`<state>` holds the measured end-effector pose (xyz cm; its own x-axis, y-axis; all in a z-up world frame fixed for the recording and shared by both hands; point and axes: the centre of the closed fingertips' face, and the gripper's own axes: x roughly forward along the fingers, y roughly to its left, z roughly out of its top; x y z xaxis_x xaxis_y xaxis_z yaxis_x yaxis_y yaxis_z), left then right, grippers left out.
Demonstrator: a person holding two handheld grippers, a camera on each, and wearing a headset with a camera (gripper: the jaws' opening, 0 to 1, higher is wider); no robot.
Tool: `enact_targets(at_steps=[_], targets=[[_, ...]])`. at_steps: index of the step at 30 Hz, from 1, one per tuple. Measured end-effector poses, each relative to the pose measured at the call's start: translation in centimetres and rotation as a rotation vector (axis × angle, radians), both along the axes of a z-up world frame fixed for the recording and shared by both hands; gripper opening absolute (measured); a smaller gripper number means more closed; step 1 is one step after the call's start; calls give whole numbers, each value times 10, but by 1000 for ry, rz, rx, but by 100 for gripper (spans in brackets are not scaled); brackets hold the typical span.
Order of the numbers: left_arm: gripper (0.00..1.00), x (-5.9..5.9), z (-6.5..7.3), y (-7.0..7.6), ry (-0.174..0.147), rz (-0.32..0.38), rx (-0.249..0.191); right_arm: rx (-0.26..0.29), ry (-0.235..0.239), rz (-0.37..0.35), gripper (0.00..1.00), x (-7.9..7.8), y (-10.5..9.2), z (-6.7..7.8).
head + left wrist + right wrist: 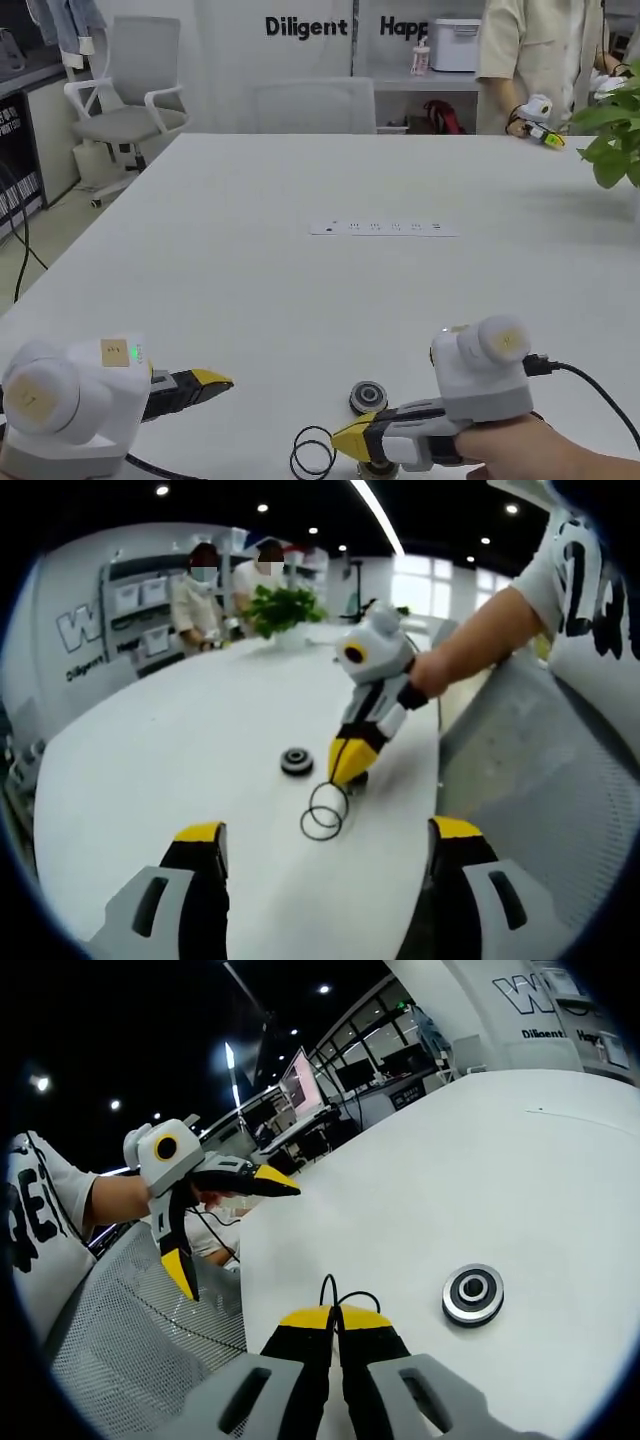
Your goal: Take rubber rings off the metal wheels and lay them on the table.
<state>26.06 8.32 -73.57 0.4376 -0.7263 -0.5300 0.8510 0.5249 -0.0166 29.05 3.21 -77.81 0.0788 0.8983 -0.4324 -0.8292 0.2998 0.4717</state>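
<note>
A metal wheel with a dark rim lies flat on the white table, also seen as the wheel and the wheel. Two thin black rubber rings lie overlapping near the front edge. My right gripper is shut, and a black loop of ring comes out from between its tips. A second round part sits under that gripper. My left gripper stands open wide, left of the rings, holding nothing.
A recessed socket strip sits mid-table. A potted plant stands at the right edge. A person stands beyond the far side. Office chairs are at the back left. A cable trails from the right gripper.
</note>
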Motion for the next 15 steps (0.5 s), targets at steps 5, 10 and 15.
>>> enact_targets(at_steps=[5,10,15], targets=[[83,0,-1,0,3,2,-1,-12,-4,19,0,-4,3,-3],[83,1,0,-2,2,2,-10,-25,-18,32,0,-6,5,-5],[83,1,0,-1,2,5,-13,-36,-42,43,0,-7,6,-7]])
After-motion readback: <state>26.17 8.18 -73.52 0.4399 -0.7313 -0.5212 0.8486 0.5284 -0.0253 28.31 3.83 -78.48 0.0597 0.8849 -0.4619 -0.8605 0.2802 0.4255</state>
